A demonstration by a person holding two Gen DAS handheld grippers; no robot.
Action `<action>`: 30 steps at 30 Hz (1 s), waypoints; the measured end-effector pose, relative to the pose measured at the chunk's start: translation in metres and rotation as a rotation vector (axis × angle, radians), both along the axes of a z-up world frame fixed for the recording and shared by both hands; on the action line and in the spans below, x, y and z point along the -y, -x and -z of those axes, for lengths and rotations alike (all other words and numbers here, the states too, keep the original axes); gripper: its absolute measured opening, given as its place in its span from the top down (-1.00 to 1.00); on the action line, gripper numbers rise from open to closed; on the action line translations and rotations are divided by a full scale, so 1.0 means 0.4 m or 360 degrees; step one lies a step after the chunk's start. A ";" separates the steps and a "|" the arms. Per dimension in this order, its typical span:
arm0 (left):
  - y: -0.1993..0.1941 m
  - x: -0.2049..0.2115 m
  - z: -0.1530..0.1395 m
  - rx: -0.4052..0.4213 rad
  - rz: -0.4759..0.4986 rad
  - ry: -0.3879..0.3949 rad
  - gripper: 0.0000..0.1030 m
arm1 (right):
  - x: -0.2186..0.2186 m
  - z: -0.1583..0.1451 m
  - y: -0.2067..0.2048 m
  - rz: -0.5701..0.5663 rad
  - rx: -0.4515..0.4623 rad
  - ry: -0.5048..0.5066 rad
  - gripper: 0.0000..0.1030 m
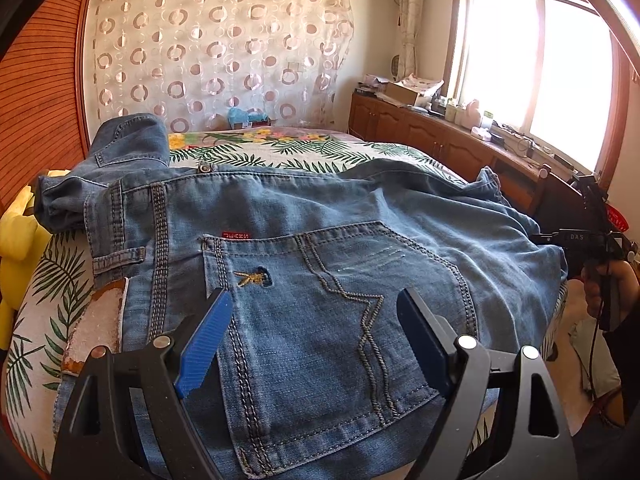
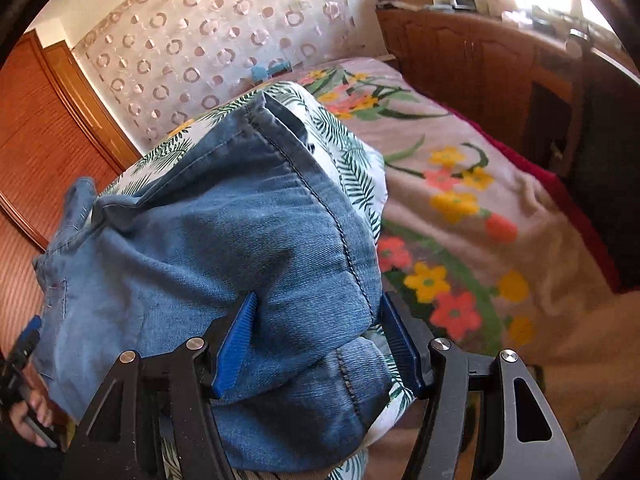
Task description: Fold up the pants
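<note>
Blue jeans (image 1: 320,216) lie spread on a palm-leaf cover (image 1: 280,152), seat side up, with one leg end bunched at the far left. My left gripper (image 1: 314,296) hovers open just over the back pocket (image 1: 352,280), nothing between its fingers. In the right wrist view a folded leg of the jeans (image 2: 208,232) is heaped on the cover. My right gripper (image 2: 319,300) straddles its hemmed end. The jaws stand wide with denim between the blue pads (image 2: 236,344), which do not clamp it. A hand (image 1: 612,280) holds that gripper at the jeans' right edge.
A floral blanket (image 2: 460,200) covers the bed beyond the jeans. Along the window wall runs a wooden cabinet (image 1: 440,136) cluttered on top. A slatted wardrobe door (image 1: 40,80) stands at the left, and something yellow (image 1: 16,248) lies beside the cover's left edge.
</note>
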State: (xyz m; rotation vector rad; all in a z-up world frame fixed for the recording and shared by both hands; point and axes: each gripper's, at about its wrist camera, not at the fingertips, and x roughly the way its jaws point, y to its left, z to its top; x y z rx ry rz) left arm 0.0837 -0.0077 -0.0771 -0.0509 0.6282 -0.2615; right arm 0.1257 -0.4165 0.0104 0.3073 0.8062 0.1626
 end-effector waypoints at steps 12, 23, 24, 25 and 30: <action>0.005 -0.019 -0.004 0.0019 -0.0018 0.0020 -0.64 | -0.015 -0.067 0.023 0.0063 0.0188 0.0081 0.07; 0.015 -0.032 -0.023 0.0047 -0.0037 0.0024 -0.64 | -0.083 -0.156 0.091 -0.0093 0.0494 0.0133 0.83; 0.017 -0.034 -0.029 0.0056 -0.0040 0.0026 -0.64 | -0.096 -0.174 0.099 -0.0118 0.0528 0.0137 0.83; 0.022 -0.038 -0.037 0.0068 -0.0045 0.0029 -0.64 | -0.113 -0.197 0.107 -0.0155 0.0563 0.0134 0.83; 0.042 -0.061 -0.066 0.0111 -0.0079 0.0042 -0.64 | -0.236 -0.298 0.142 -0.0396 0.0723 0.0129 0.83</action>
